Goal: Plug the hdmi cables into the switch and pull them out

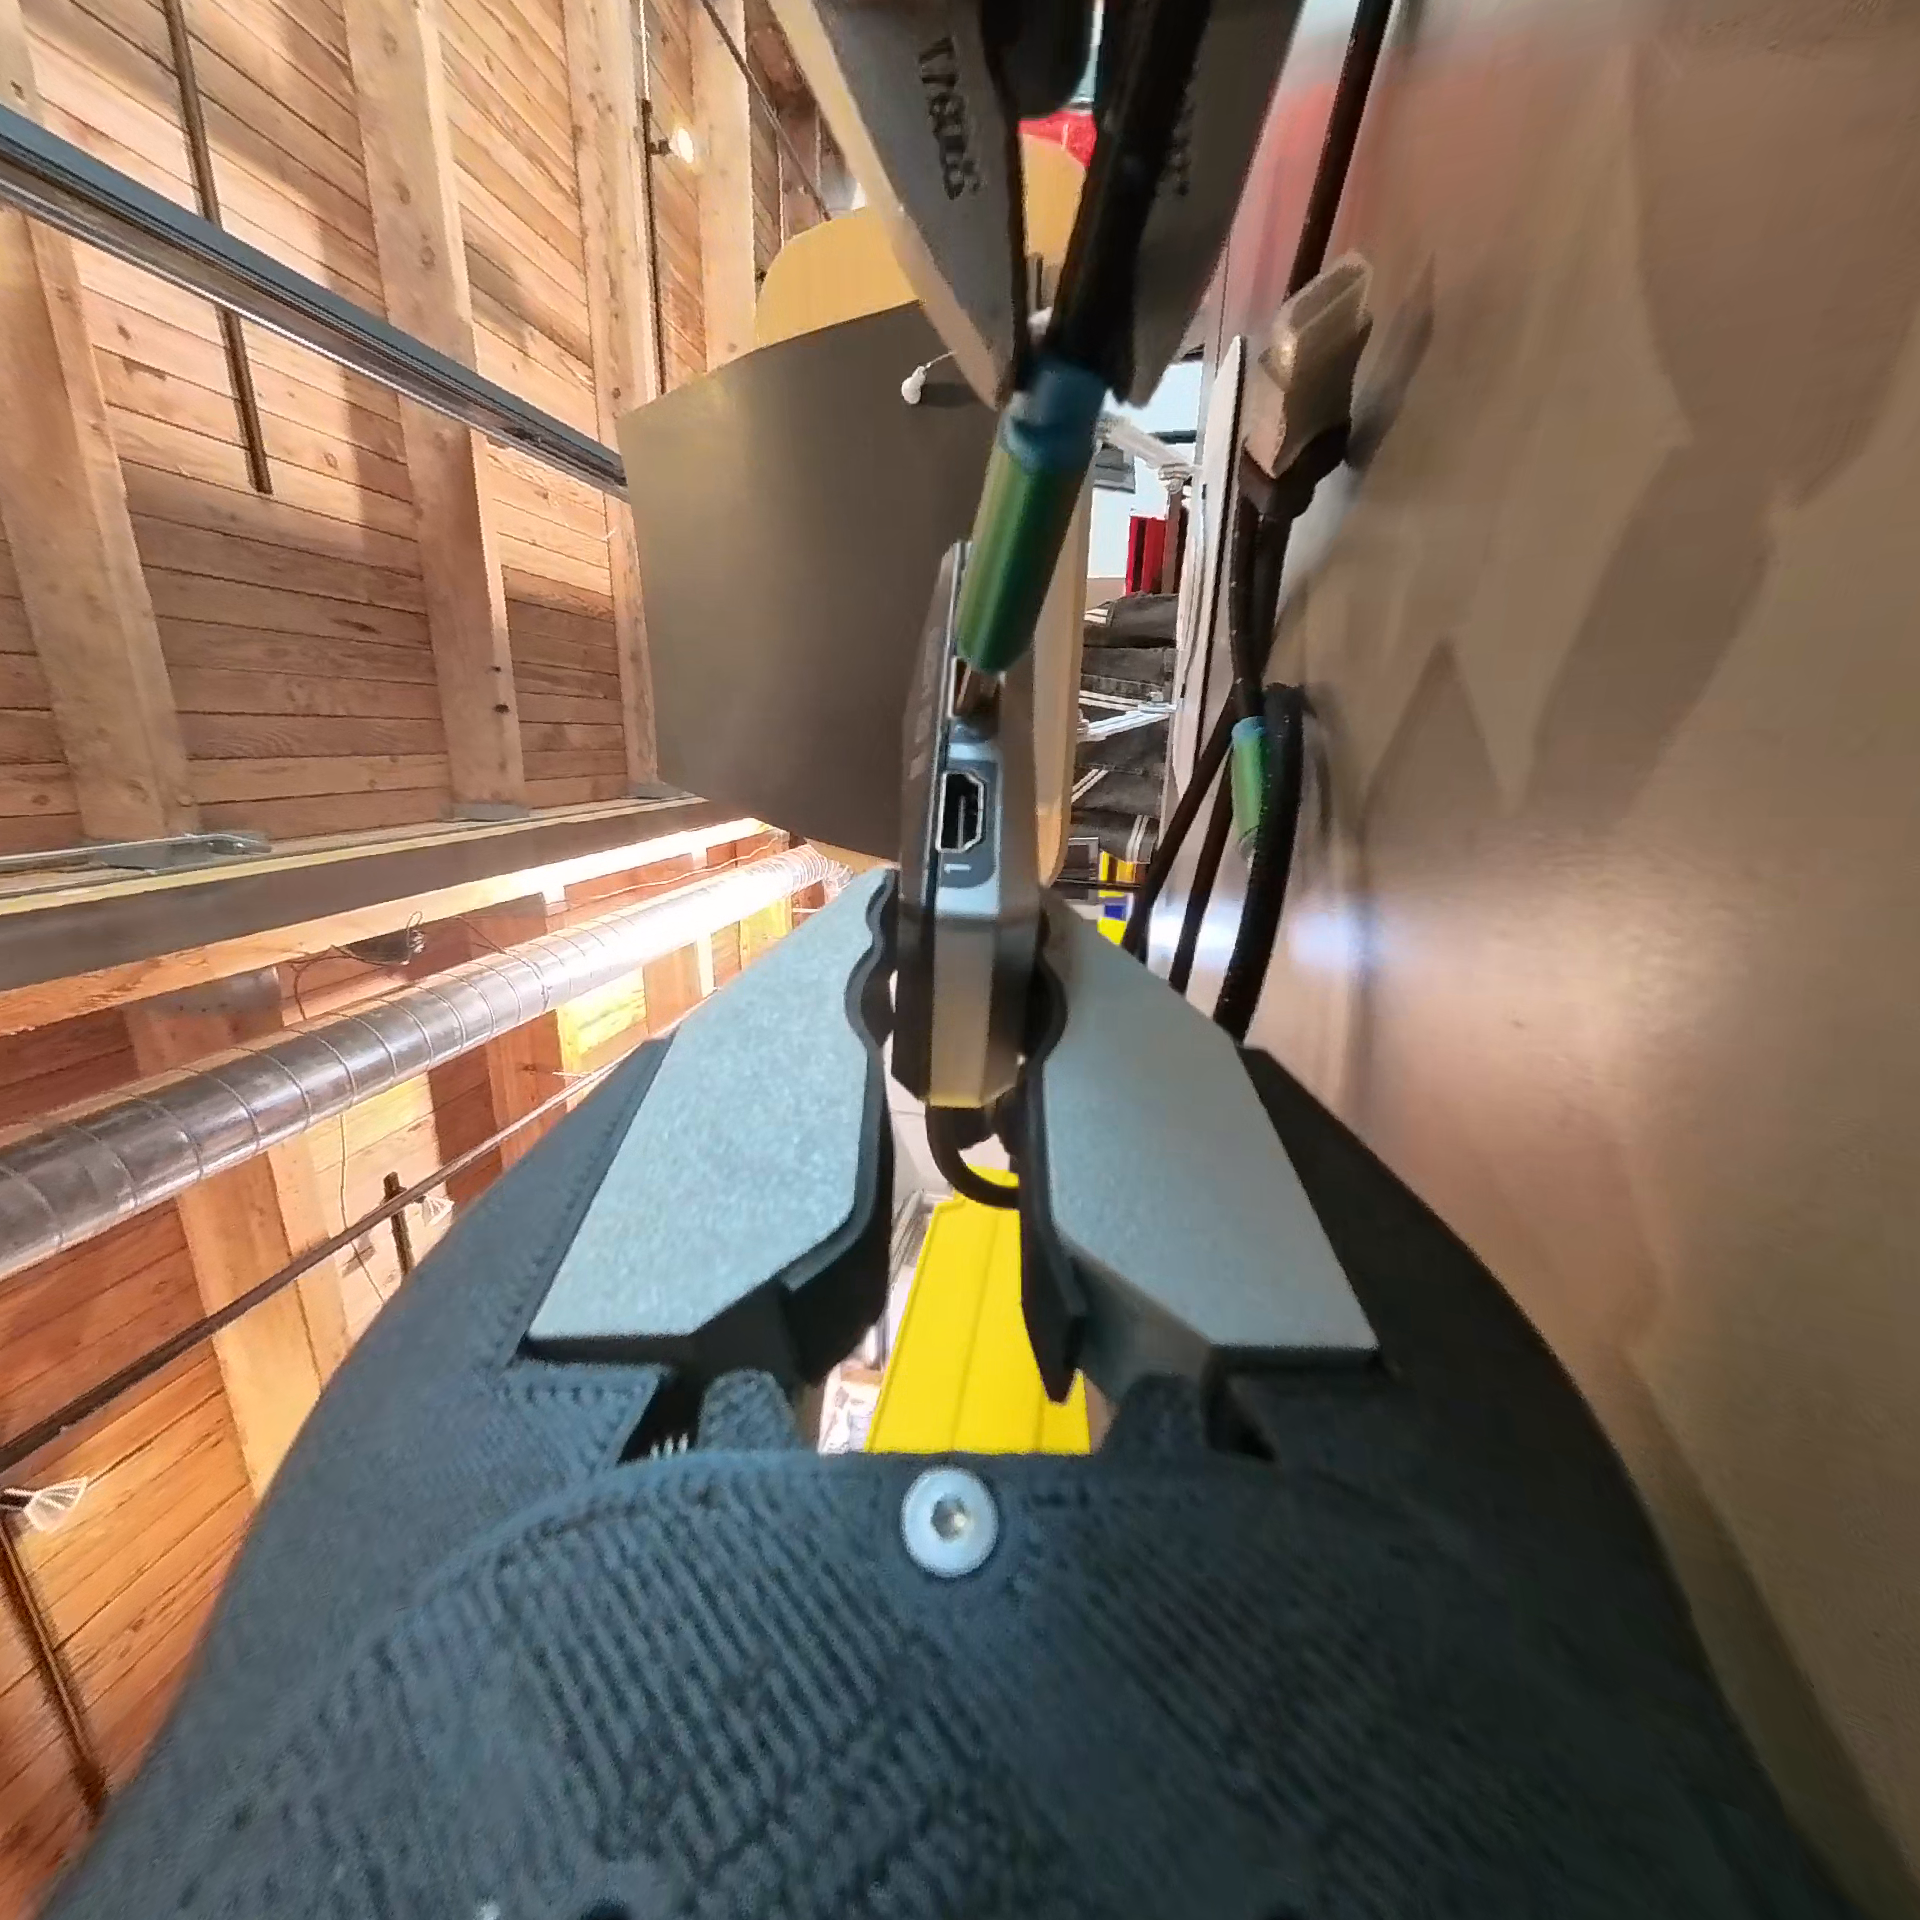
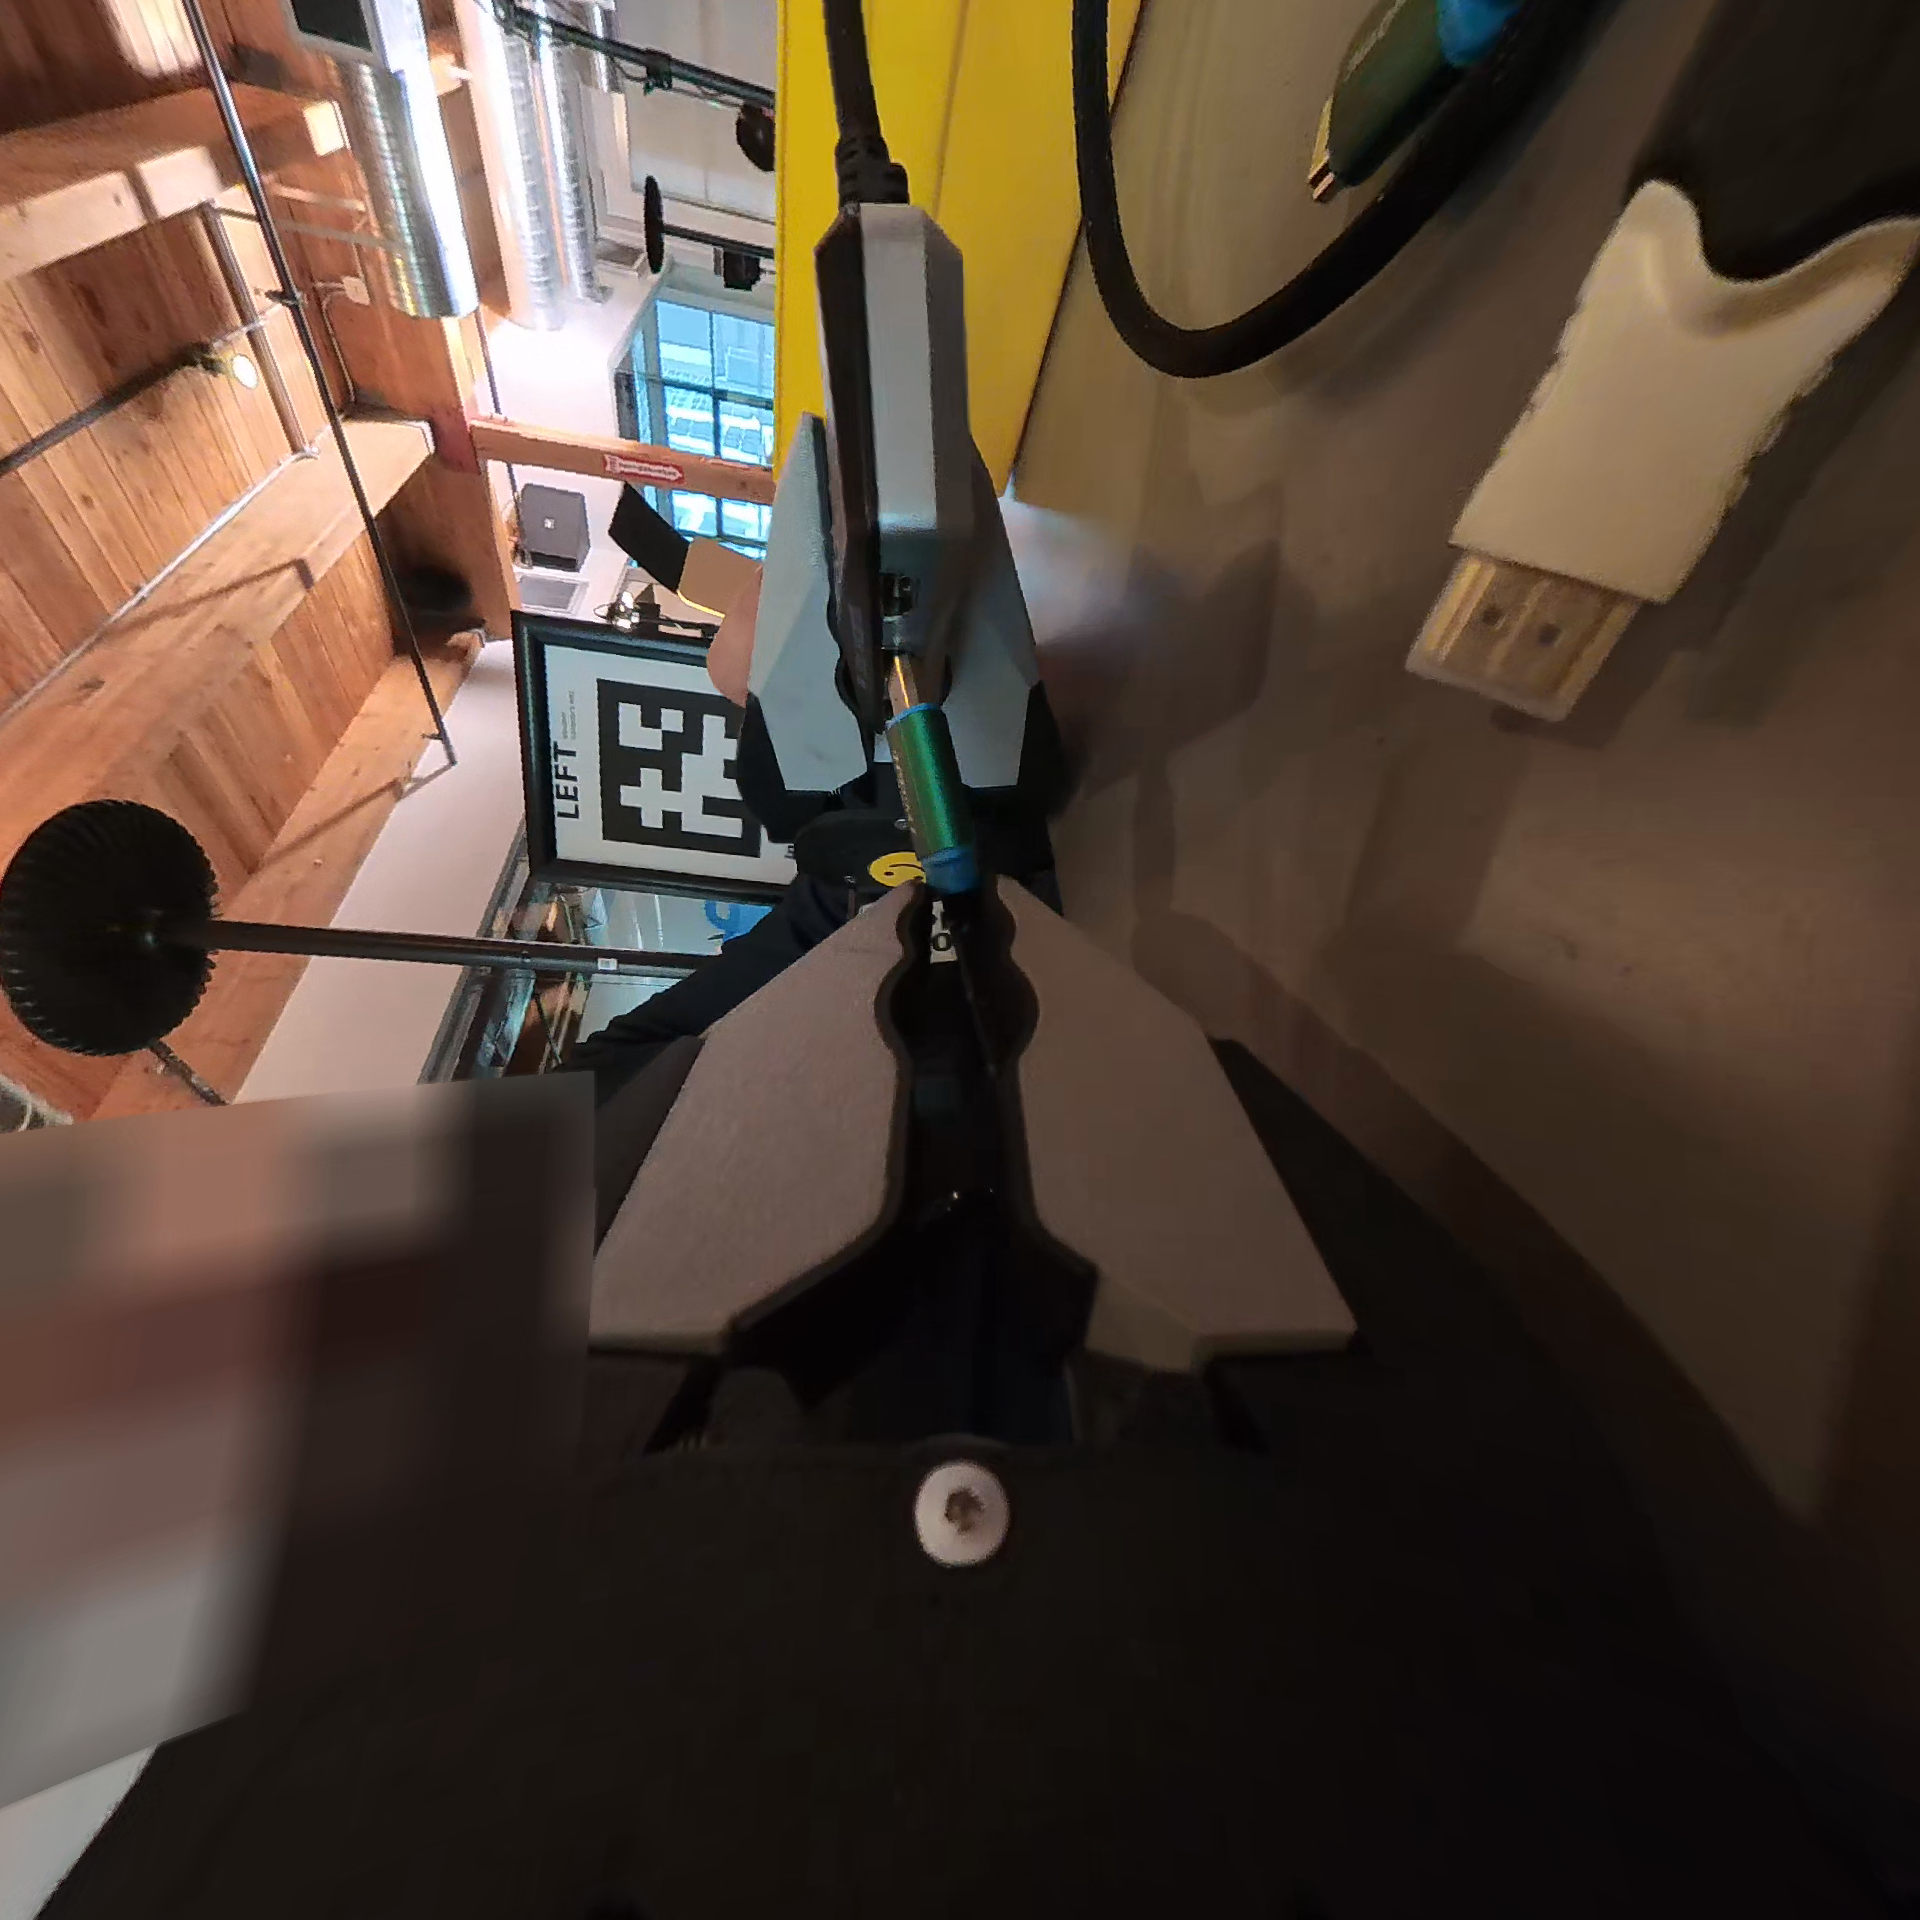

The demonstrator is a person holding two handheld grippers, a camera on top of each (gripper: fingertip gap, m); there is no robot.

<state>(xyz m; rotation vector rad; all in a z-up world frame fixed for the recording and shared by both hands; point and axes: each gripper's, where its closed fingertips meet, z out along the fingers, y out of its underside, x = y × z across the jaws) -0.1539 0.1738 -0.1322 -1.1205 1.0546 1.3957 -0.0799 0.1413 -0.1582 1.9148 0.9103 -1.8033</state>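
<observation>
Grey switch (image 1: pixel 961 935): small slab, pinched edge-on in left hand-held gripper (image 1: pixel 961 971); fingers clamped on its flat sides. Held off the surface (image 1: pixel 1610 935), which runs along the right of both views.
Green plug (image 1: pixel 1003 561): metal-sleeved hdmi end w/ blue bands, on black cable. Its tip meets the switch's port edge; looks part-seated, depth not clear.
Right hand-held gripper (image 2: pixel 961 914): closed on the black cable just behind the green plug (image 2: pixel 928 790), not on the sleeve itself.
Free port (image 1: pixel 961 816): second hdmi socket on same edge, beside the plug, empty.
Key relation: plug & switch are collinear. Plug's long axis runs straight ahead of the right hand-held gripper into the switch (image 2: pixel 904 416); left hand-held gripper (image 2: pixel 894 665) faces it head-on from the far end. So push/pull goes along this one line, both hands opposed.
Nearer hand: right owns the plug; left only braces.
Spare plugs: white hdmi end (image 2: pixel 1558 540) & another green one (image 1: pixel 1252 779) lie on the surface, well apart from the switch.
Risk (my guess): grip on cable rather than sleeve may let the plug tilt, so keep axis straight.
</observation>
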